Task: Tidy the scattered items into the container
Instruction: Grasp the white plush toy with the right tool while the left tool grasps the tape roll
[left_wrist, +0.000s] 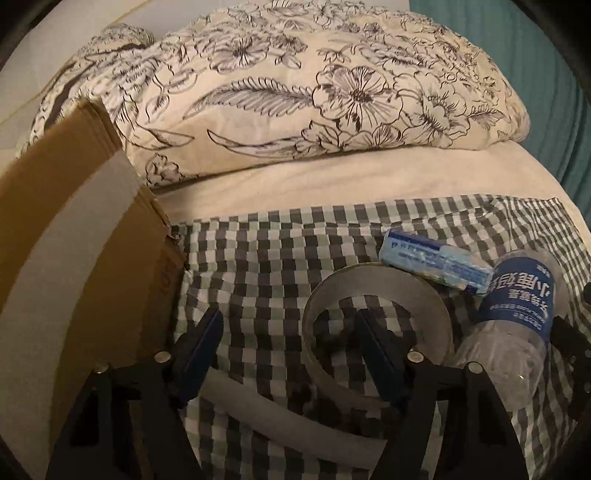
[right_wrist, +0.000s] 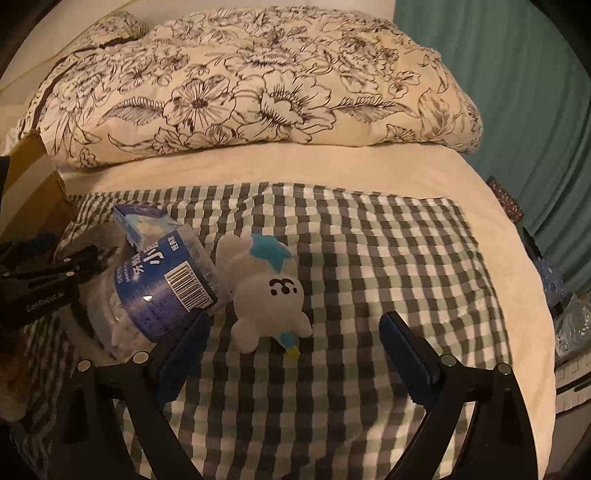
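A grey tape roll (left_wrist: 384, 284) lies flat on the checked cloth (left_wrist: 266, 266). My left gripper (left_wrist: 289, 314) stands open over it: one finger is inside the ring, the other outside, and the ring's left wall is between them, untouched. A blue pack (left_wrist: 436, 264) and a clear bottle with a blue label (left_wrist: 517, 306) lie to the right of the roll. The brown cardboard box (left_wrist: 74, 240) stands on the left. In the right wrist view a white and blue plush toy (right_wrist: 266, 291) lies just ahead of my open right gripper (right_wrist: 295, 321), with the bottle (right_wrist: 162, 295) to its left.
A floral quilt (left_wrist: 295, 92) is heaped along the far side of the cream bed sheet (right_wrist: 295, 166). A teal curtain (right_wrist: 517, 92) hangs at the right. Small clutter (right_wrist: 572, 321) sits beyond the bed's right edge. The left gripper's black body (right_wrist: 40, 284) is beside the bottle.
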